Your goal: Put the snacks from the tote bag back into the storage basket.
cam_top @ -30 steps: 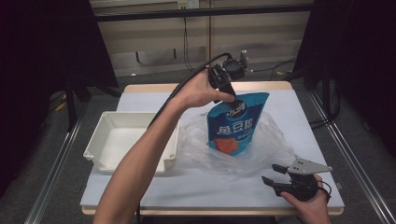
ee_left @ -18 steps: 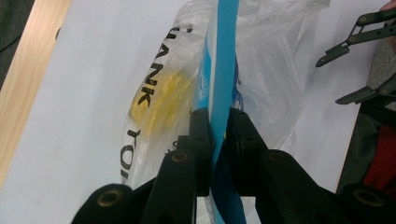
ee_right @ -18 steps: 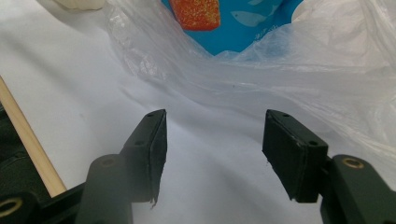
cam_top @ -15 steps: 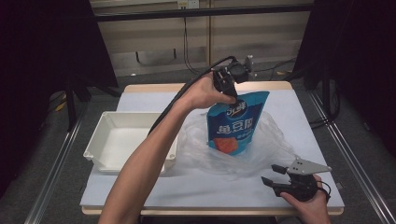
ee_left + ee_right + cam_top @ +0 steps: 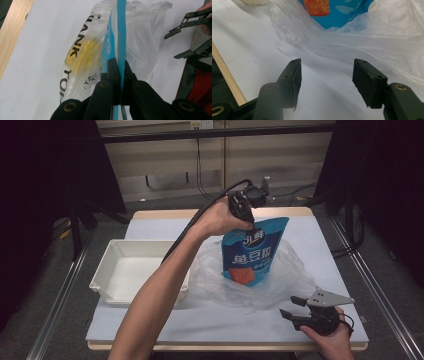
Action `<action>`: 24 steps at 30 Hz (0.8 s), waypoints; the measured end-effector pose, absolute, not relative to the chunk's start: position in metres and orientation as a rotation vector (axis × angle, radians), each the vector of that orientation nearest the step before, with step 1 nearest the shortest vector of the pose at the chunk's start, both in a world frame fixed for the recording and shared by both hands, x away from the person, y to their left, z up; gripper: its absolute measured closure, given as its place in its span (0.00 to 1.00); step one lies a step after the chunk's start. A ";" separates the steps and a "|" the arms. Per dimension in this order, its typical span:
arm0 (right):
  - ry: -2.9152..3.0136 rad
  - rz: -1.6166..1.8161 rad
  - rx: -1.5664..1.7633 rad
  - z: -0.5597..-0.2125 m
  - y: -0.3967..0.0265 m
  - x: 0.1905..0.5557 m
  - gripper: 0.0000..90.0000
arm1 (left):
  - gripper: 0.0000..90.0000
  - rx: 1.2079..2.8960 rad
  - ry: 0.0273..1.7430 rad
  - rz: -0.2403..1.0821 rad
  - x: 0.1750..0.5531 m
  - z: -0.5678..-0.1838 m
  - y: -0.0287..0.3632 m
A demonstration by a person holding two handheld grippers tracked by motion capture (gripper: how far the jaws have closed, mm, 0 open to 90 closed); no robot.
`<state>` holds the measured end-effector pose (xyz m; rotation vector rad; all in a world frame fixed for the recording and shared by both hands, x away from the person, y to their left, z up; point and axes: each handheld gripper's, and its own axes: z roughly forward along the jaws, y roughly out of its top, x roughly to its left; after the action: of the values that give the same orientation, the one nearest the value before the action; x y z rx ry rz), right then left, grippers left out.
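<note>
In the high view, the left gripper (image 5: 248, 218) is pinching the top edge of the blue pouch (image 5: 253, 252), which is standing upright in the clear bag (image 5: 280, 282) at the middle of the bench (image 5: 150, 227); its jaws have just been closing on that edge. A white tray (image 5: 112, 275) is sitting left of the bag, and the right gripper (image 5: 291, 307) is resting near the bench's front right corner, apart from the bag. In the left gripper view, the jaws are clenching the pouch's thin edge (image 5: 120, 37), with the bag (image 5: 82, 50) spreading below. In the right gripper view, the right gripper (image 5: 326, 72) is pointing at the bag (image 5: 372, 32) with its jaws released, nothing between them, and the pouch (image 5: 337, 15) is showing beyond.
</note>
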<state>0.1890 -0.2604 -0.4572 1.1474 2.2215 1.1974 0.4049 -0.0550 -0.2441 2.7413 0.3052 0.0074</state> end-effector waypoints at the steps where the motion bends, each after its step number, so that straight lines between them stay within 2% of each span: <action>1: 2.221 1.199 1.146 -0.457 -0.261 0.189 0.45 | 1.00 2.742 0.300 0.004 0.405 -0.244 -0.055; 24: 2.219 1.203 1.146 -0.457 -0.261 0.189 0.44 | 1.00 2.702 0.307 -0.024 0.399 -0.235 -0.061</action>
<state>0.1890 -0.2611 -0.4570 1.1457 2.2188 1.2029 0.3986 -0.0609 -0.2347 2.7023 0.3070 -0.0237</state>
